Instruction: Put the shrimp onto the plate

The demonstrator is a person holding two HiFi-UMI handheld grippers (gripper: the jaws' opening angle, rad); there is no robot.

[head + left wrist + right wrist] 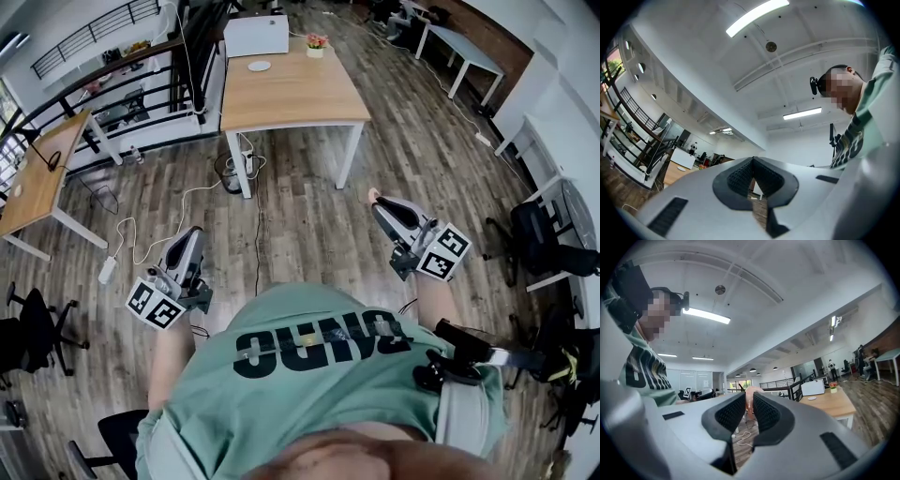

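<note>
The right hand-held gripper (750,399) pinches the shrimp (753,391) between its ribbed pads. The right gripper view shows the pink body standing in the narrow gap and poking out past the jaw tips. The head view gives only a small pink speck at that gripper's tip. The left hand-held gripper (753,161) is pressed together, pads meeting at the tip with nothing between them; this is legible only in the left gripper view. In the head view both units are held in front of the person's green shirt (309,375), well apart from each other, one to each side. Count: two hand-held grippers, one shrimp, one plate, one white box, one flower pot. The plate (260,66) lies on the wooden tabletop (291,98), well away from the shrimp, with the white box (256,36) just behind it and the flower pot (317,44) to its right. The right gripper view shows the same three items side-on. Wood floor (309,225) separates the person from the tabletop; a white cable (141,239) and a power strip (107,270) lie on it to the left. A second wooden desk (37,178) stands at far left, with office chairs (37,328) near it.
</note>
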